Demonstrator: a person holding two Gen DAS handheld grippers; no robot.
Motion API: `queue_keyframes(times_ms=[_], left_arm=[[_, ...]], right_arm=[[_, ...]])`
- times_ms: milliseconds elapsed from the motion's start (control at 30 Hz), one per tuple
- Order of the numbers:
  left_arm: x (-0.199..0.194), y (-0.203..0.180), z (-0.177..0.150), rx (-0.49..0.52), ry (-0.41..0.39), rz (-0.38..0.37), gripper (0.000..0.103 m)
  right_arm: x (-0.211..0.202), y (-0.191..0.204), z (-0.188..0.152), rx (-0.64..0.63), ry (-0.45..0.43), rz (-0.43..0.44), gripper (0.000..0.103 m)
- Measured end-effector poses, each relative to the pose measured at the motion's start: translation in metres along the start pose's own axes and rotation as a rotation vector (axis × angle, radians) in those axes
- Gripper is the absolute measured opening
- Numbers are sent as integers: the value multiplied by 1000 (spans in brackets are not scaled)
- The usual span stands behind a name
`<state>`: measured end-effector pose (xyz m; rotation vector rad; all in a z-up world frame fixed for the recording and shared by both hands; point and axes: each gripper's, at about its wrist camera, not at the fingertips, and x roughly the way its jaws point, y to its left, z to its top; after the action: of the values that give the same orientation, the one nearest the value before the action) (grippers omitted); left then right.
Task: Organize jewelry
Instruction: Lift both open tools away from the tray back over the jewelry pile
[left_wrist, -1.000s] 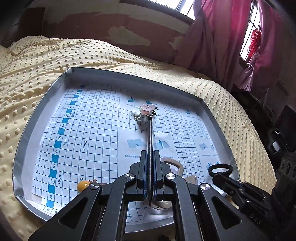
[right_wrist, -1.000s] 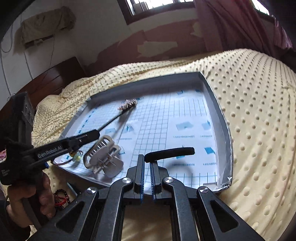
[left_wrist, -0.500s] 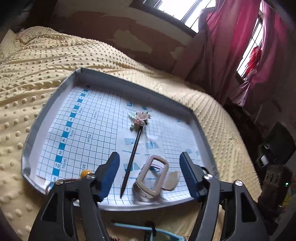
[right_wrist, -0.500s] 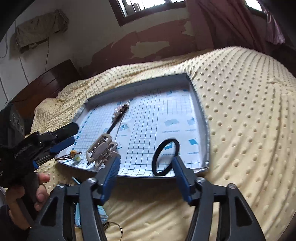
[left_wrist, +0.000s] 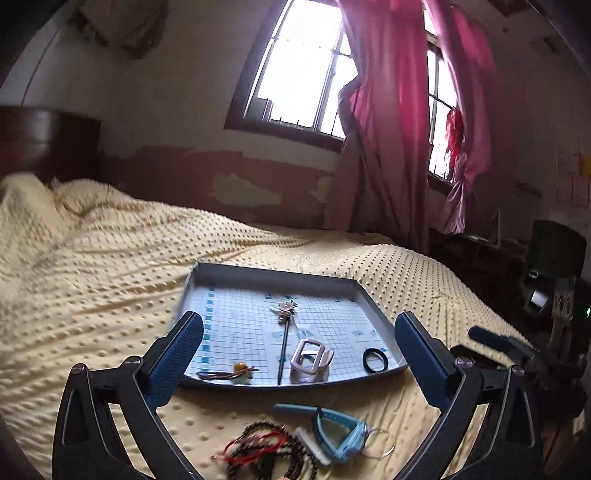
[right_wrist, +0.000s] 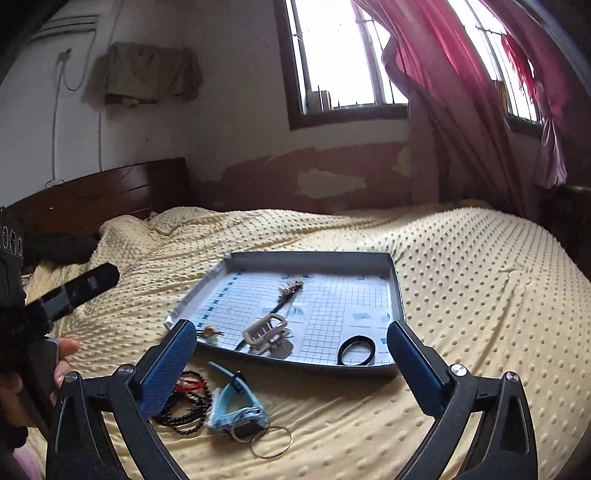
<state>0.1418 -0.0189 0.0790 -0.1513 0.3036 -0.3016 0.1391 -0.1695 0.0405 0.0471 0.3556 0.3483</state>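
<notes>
I am looking over one bed (left_wrist: 110, 258), its yellow dotted cover lying under everything. One grey tray (left_wrist: 376, 314) with a gridded sheet is sitting on the cover, well ahead of both grippers.

I am holding both grippers above the near edge of the bed. Left gripper (left_wrist: 295, 354): fingers spread wide, gripping nothing. Right gripper (right_wrist: 291, 354): fingers likewise spread wide and empty. Nothing is standing between either gripper and the tray.

In the tray I am counting four pieces. One long black hairpin (left_wrist: 283, 350) with a flower head is lying down the middle. One beige hair clip (left_wrist: 308, 358) is sitting just beside the pin's lower end. One black hair tie (left_wrist: 375, 360) is resting near the right front corner. One amber bead on a cord (left_wrist: 236, 371) is lying near the left front edge.

On the cover in front of the tray, outside it, I am counting four more: one blue watch (right_wrist: 236, 406), one dark bead string (right_wrist: 184, 410) coiled beside it, one red cord (right_wrist: 188, 384) tangled with the beads, one thin metal ring (right_wrist: 271, 443) touching the watch.

A hand (right_wrist: 44, 373) is gripping the left handle at the edge of the right view.
</notes>
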Motion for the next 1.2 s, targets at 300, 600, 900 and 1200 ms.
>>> queue_keyframes(times_ms=[300, 600, 900, 1200], left_arm=[[-57, -3, -21, -23, 1, -25, 101], [-94, -6, -51, 0, 5, 40, 101], [-105, -3, -86, 9, 66, 79, 101], [-100, -2, -107, 28, 127, 115, 101]], right_arm=[[-54, 24, -14, -53, -43, -20, 103], [-88, 39, -44, -43, -19, -37, 103], [-89, 38, -73, -12, 77, -55, 103], [-74, 39, -84, -7, 138, -63, 103]])
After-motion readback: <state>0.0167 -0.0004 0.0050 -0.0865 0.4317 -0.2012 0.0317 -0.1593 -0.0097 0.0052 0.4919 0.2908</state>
